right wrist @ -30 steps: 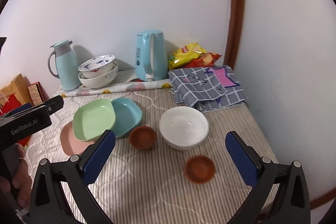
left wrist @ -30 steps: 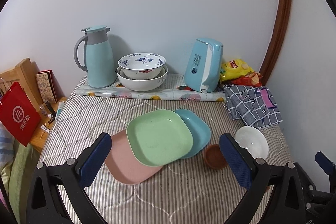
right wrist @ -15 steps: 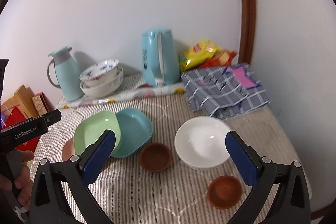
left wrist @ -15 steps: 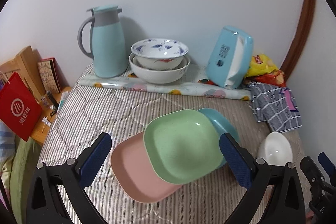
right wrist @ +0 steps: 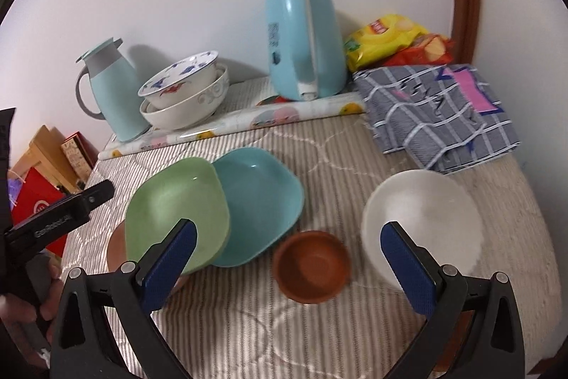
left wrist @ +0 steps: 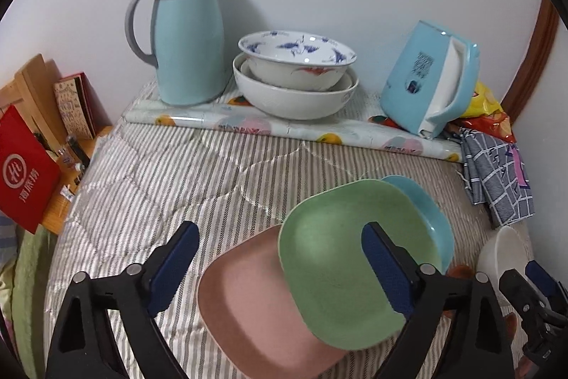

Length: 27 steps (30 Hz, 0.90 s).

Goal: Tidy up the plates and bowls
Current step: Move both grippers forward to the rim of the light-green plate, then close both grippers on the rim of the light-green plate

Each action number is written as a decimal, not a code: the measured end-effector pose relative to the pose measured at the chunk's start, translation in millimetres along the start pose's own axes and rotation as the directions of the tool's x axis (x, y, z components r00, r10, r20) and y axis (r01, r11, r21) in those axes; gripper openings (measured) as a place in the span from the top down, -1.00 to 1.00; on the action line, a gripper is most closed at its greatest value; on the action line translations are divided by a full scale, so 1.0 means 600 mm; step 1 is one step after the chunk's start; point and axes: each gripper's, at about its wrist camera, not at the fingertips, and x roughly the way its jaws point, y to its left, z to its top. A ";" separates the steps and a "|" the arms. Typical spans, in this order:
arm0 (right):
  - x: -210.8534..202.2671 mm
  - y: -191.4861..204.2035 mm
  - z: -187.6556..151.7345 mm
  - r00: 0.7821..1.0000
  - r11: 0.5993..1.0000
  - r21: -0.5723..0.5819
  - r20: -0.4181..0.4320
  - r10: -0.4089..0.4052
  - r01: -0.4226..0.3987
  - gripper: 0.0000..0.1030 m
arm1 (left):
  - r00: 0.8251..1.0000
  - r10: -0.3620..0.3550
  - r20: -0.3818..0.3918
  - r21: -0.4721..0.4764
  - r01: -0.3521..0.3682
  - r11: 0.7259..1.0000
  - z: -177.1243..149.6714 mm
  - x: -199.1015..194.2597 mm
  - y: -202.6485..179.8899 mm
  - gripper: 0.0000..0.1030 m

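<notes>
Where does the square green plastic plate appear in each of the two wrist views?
Left wrist view: the square green plastic plate is at lower centre-right, overlapping a pink plate, partly behind a blue finger pad.
Right wrist view: the same plate is at left of centre, beside a teal plate.
Shared landmark: the stacked white patterned bowls at the wall.

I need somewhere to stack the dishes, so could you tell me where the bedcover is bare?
The widest bare patch is the striped cover between the oilcloth roll and the pink plate. A smaller strip lies between the blue plate and the checked cloth. It is crowded around the green plate, brown dish and white bowl.
</notes>
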 end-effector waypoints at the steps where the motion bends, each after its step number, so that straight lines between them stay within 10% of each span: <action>1: 0.007 0.002 -0.001 1.000 1.000 0.005 -0.003 0.004 -0.004 -0.92 | 1.000 -0.005 -0.009 0.000 0.005 1.000 0.001 0.008 0.002 -0.60; 21: 0.106 0.069 -0.018 0.992 0.998 -0.038 -0.118 0.042 -0.047 -0.31 | 0.989 -0.097 -0.113 -0.013 0.096 0.995 -0.003 0.100 0.012 0.28; 27: 0.128 0.074 -0.022 0.986 0.998 -0.041 -0.158 0.043 -0.051 0.42 | 0.985 -0.121 -0.119 -0.017 0.120 0.993 -0.010 0.101 0.011 0.59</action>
